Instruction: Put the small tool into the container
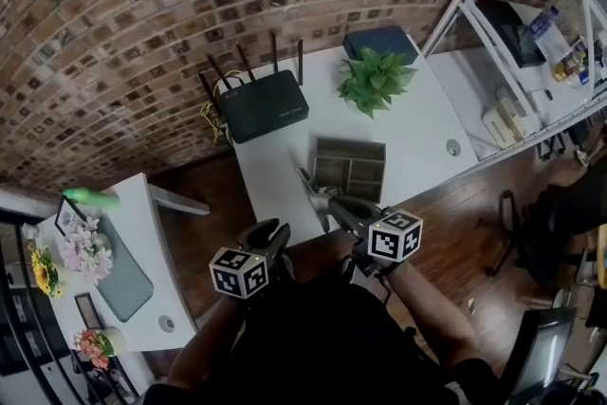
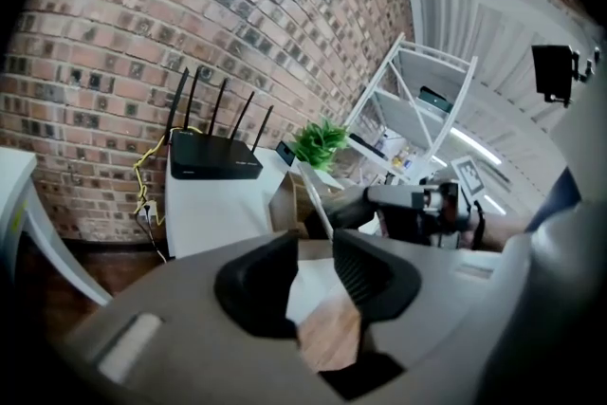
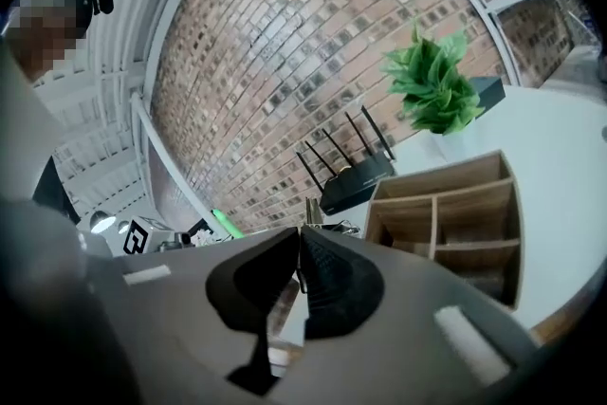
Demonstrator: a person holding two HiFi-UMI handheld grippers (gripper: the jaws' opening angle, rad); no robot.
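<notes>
Small tool (image 1: 311, 188) near table (image 1: 273, 196) edge (container (image 1: 351, 144) beside).

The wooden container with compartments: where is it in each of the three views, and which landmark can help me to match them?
Head view: wooden container at the centre, on the white table.
Left gripper view: centre, just above the jaws.
Right gripper view: right half, beyond the jaws.
Shared landmark: black router with antennas, to the container's left in every view.
</notes>
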